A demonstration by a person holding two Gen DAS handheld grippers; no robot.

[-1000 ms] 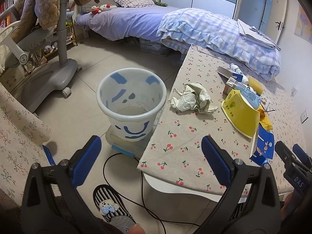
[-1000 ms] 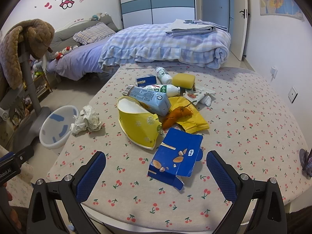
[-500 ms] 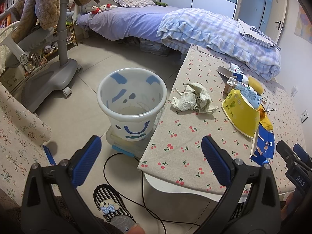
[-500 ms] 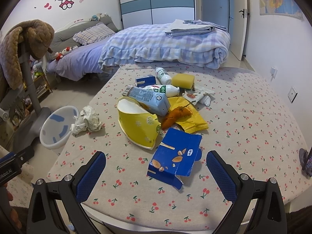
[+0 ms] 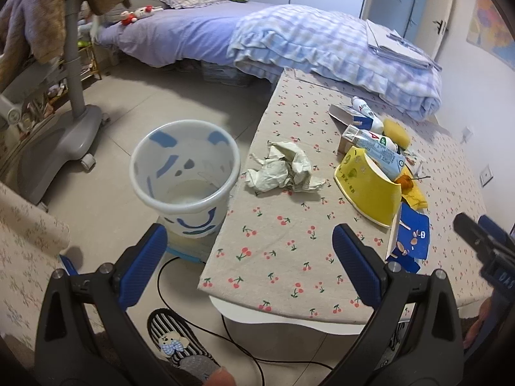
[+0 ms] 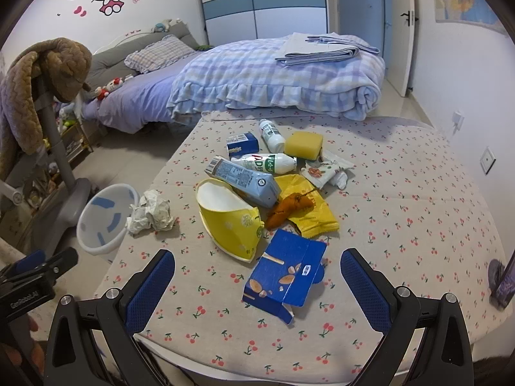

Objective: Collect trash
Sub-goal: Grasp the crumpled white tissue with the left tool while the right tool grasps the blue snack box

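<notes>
Trash lies on a cherry-print table (image 6: 402, 225): crumpled paper (image 6: 151, 214) (image 5: 285, 167), a torn yellow paper bowl (image 6: 230, 222) (image 5: 367, 189), a blue carton (image 6: 286, 276) (image 5: 408, 241), a milk carton (image 6: 244, 180), two white bottles (image 6: 267, 162), a yellow wrapper (image 6: 309, 212) and a yellow sponge (image 6: 304, 143). A white bin with blue marks (image 5: 185, 173) (image 6: 103, 218) stands on the floor by the table's left edge. My left gripper (image 5: 249, 254) is open and empty, over the table's near corner. My right gripper (image 6: 257, 278) is open and empty, just before the blue carton.
A bed with a checked blanket (image 6: 276, 74) runs behind the table. A grey stand draped with clothes (image 5: 67, 103) stands left of the bin. A black cable (image 5: 231, 331) and a striped slipper (image 5: 175, 337) lie on the floor below the table edge.
The left gripper has swung a little to the right, so the bin and table have shifted left in its view. The right gripper has barely moved.
</notes>
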